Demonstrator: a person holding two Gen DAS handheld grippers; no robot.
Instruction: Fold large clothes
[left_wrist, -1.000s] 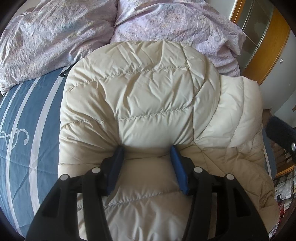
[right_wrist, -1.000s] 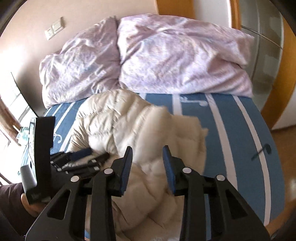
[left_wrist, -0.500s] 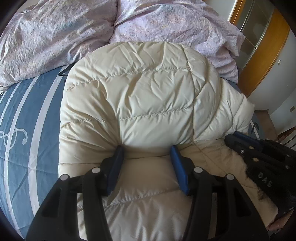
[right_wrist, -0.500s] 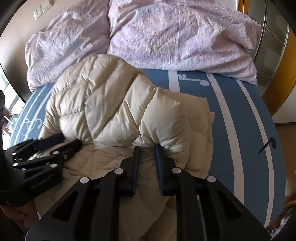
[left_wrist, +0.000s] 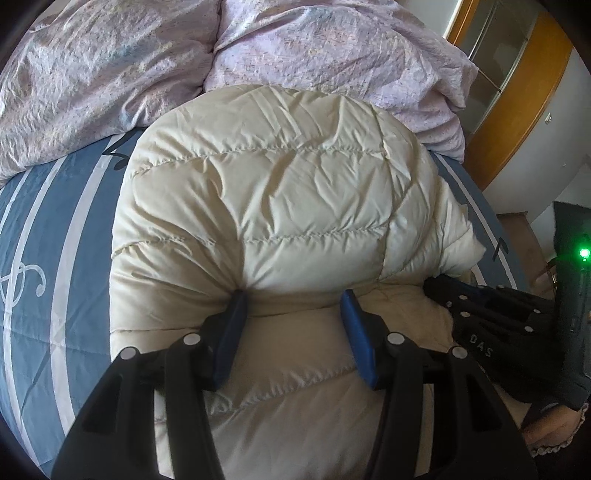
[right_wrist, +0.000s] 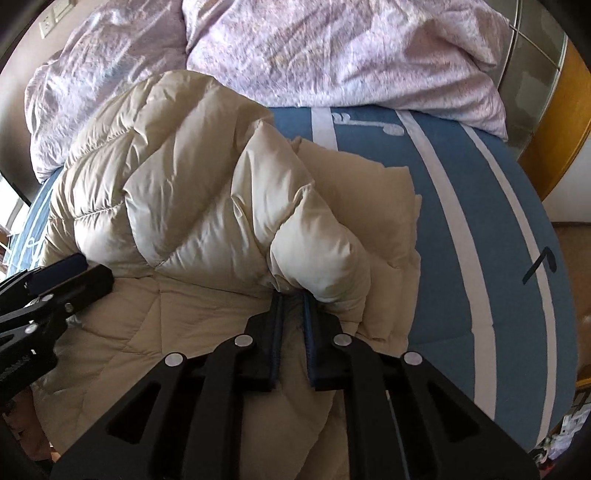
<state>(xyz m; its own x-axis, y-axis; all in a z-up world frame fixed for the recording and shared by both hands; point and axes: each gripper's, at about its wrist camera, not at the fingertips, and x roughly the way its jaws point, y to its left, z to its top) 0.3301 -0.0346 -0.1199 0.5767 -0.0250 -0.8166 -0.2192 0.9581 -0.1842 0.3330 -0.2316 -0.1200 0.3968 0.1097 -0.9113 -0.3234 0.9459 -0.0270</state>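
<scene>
A cream quilted puffer jacket (left_wrist: 280, 192) lies folded over on the blue striped bed; it also fills the right wrist view (right_wrist: 192, 177). My left gripper (left_wrist: 293, 299) is open, its blue fingers pressed against the folded-over edge of the jacket. My right gripper (right_wrist: 293, 295) is shut on a puffy fold of the jacket at its right side. The right gripper also shows at the right edge of the left wrist view (left_wrist: 491, 321), and the left gripper at the left edge of the right wrist view (right_wrist: 55, 280).
Lilac pillows (left_wrist: 110, 62) lie at the head of the bed (right_wrist: 480, 206), just beyond the jacket. Blue bedcover with white stripes shows left (left_wrist: 48, 236) and right of the jacket. A wooden wardrobe (left_wrist: 517, 85) stands at the far right.
My right gripper came down onto the jacket's right side and closed on a fold. My left gripper stayed open against the folded edge.
</scene>
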